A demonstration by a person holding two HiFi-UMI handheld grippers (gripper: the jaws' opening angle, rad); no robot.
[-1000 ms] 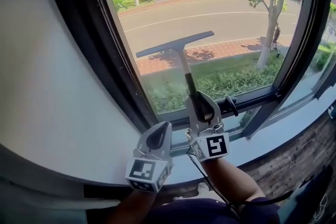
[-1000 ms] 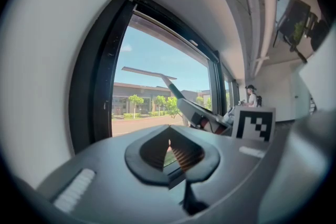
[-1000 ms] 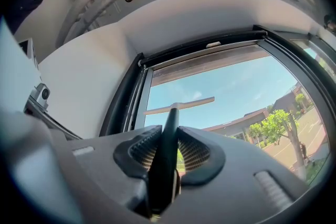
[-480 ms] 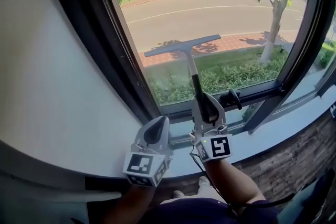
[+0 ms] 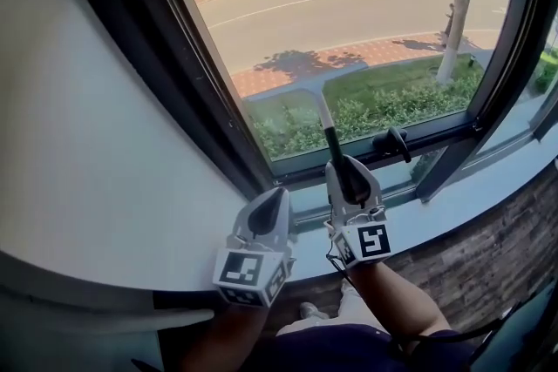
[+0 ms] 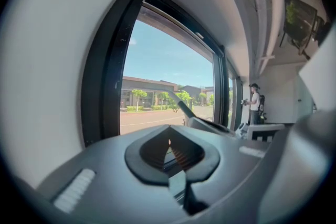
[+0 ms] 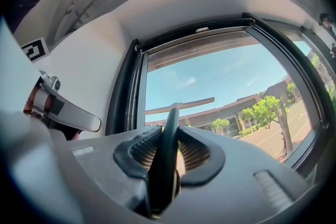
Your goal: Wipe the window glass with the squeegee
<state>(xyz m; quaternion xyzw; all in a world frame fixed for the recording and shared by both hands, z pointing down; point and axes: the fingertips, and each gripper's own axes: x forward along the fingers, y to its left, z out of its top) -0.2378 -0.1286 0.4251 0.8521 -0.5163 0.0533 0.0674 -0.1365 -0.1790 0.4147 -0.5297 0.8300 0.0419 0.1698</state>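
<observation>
right gripper (image 5: 339, 163) clamped on squeegee (image 5: 328, 128) handle, blade against window glass (image 5: 366, 4); left gripper (image 5: 277, 194) closed, empty, alongside

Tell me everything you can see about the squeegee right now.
The squeegee is T-shaped: a long, thin, pale blade crosses a slim light shaft that runs into a dark, rubbery-looking handle. The right tongs are shut on that handle. It stands steeply, blade uppermost and roughly level, seemingly against the lower part of the window glass. Nothing else touches it.
</observation>
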